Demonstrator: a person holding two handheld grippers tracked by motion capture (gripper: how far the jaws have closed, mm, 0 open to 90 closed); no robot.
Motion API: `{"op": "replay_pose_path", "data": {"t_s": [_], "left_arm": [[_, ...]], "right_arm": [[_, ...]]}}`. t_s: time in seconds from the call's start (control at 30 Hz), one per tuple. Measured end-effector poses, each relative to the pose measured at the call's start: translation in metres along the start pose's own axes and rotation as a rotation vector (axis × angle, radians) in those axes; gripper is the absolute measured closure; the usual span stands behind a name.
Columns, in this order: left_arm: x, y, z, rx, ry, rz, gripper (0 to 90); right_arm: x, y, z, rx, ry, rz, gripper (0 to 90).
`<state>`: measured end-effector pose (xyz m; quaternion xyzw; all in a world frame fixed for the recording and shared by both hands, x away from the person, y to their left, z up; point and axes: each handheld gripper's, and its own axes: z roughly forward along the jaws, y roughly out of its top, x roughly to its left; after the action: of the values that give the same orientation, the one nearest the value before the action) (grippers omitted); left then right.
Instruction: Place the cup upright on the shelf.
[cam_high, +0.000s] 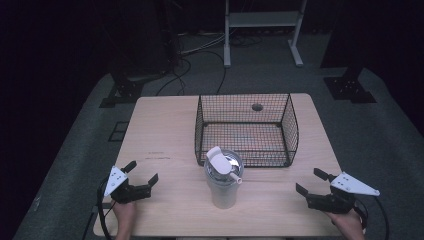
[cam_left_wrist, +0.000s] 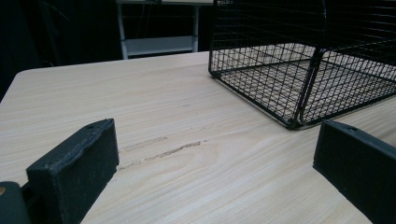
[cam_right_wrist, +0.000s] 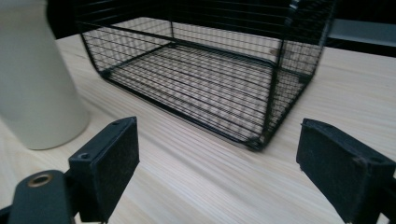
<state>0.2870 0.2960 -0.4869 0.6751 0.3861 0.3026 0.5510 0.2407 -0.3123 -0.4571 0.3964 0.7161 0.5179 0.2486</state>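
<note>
Black gripper (cam_high: 141, 173) each hand (cam_high: 125, 212), grey three-cornered plates, black cables; sleeves apparently none.

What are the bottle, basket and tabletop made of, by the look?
Bottle: likely plastic, a translucent milky body with an opaque white flip lid and a matte look.
Basket: probably metal wire, a thin black grid with thicker corner rods and a dark coated finish.
Tabletop: pale wood or wood-look laminate, with straight grain lines and a low sheen; the pictures do not settle which.

A dim lab or recording studio is showing here: black stands (cam_high: 345, 82) and loose cables (cam_high: 187, 67) are crowding grey carpet (cam_high: 380, 135) beyond the lone wooden bench (cam_high: 165, 135), upper frame.
</note>
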Motion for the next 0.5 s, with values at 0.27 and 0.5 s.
{"op": "replay_pose_path", "data": {"t_s": [0.27,0.5], "left_arm": [[0.0,0.0,0.0,-0.001,-0.001,-0.001,0.0],[0.0,0.0,0.0,-0.002,-0.001,-0.002,0.0]], "right_arm": [[0.023,0.02,0.01,0.005,0.087,-0.069,11.5],[0.042,0.032,0.021,0.013,0.162,-0.118,10.8]]}}
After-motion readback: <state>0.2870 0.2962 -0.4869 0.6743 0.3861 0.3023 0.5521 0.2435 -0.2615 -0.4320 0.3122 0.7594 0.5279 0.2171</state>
